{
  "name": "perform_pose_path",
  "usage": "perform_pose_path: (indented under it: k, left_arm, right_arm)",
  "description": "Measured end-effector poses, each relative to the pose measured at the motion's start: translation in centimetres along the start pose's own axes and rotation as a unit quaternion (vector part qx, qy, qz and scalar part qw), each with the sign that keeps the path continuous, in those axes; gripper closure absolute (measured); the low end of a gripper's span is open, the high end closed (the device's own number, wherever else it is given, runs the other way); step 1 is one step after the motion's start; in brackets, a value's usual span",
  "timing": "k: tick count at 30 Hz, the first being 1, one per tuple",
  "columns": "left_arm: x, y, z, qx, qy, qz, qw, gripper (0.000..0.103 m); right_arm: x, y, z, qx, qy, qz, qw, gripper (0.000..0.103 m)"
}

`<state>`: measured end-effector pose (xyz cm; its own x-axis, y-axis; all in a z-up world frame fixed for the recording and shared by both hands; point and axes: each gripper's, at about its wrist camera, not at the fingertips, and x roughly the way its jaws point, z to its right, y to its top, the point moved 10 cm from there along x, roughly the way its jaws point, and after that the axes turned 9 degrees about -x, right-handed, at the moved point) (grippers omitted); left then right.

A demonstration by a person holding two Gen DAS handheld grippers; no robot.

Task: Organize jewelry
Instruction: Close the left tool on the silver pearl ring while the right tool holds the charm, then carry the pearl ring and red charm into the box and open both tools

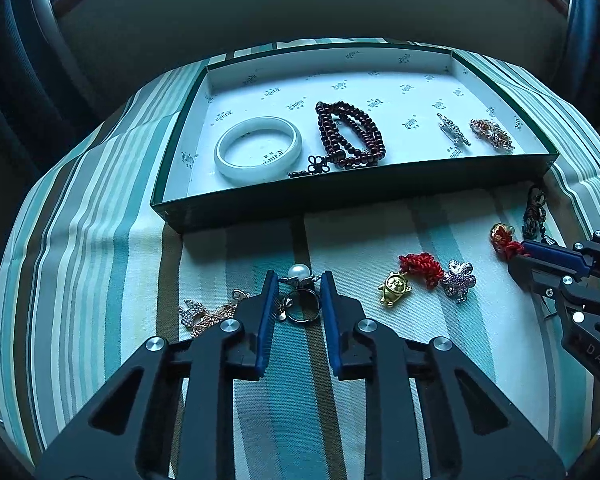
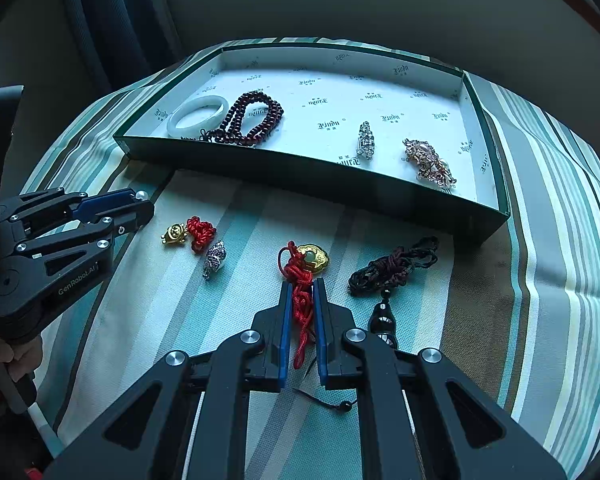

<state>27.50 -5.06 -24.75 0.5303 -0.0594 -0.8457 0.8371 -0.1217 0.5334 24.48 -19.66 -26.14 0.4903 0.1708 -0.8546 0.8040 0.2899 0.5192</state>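
- Red knotted cord (image 2: 302,300) lies between the right gripper (image 2: 300,284) fingers, which stand narrowly apart and close against it; whether they pinch it yet cannot be told. Its gold pendant (image 2: 314,258) rests on the striped cloth (image 2: 540,240) just beyond the fingertips.
- Left gripper (image 1: 299,276) fingers are partly open, bracketing a pearl ring (image 1: 300,300); the band sits between the pads with daylight either side, so nothing is held.
- Step in hand, by my judgement: both grippers are at pick-up, each on one loose piece, for transfer to the green tray (image 1: 340,196) ahead of the fingertips.
- Next move calls for closing fully, a clean lift, then a carry over the near tray wall.
- Left view alone shows the ring and a rhinestone piece (image 1: 208,314) left of its fingers; right view alone shows the dark cord pendant (image 2: 392,268) whole, right of its fingers.
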Motion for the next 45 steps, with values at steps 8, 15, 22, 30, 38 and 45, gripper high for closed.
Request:
perform_pose_path:
  k: [8, 15, 22, 30, 38, 45]
  left_arm:
    - [-0.7, 0.3, -0.3, 0.0, 0.005, 0.01, 0.9999, 0.082]
    - [-1.5, 0.8, -0.4, 0.0, 0.003, 0.02, 0.9998, 0.082]
    - [-1.7, 0.9, -0.3, 0.0, 0.004, 0.021, 0.9998, 0.082]
    - [-3.0, 1.8, -0.1, 0.0, 0.001, 0.036, 0.9993, 0.082]
    - [-4.6, 3.6, 0.5, -0.002, -0.009, 0.055, 0.9984, 0.082]
    - [-5.6, 6.4, 1.8, -0.001, -0.023, 0.078, 0.9967, 0.082]
  right_arm:
    - [-0.6, 0.3, 0.1, 0.0, -0.003, 0.011, 1.0, 0.093]
    - [-1.3, 0.7, 0.1, -0.002, -0.007, 0.02, 1.0, 0.093]
    - [-1.4, 0.9, 0.0, -0.003, -0.008, 0.022, 1.0, 0.093]
    - [-2.5, 1.8, 0.0, -0.003, -0.011, 0.037, 0.999, 0.093]
    - [-4.4, 3.5, 0.2, -0.005, -0.016, 0.062, 0.998, 0.093]
    - [-6.0, 5.7, 1.7, -0.006, -0.031, 0.089, 0.995, 0.093]
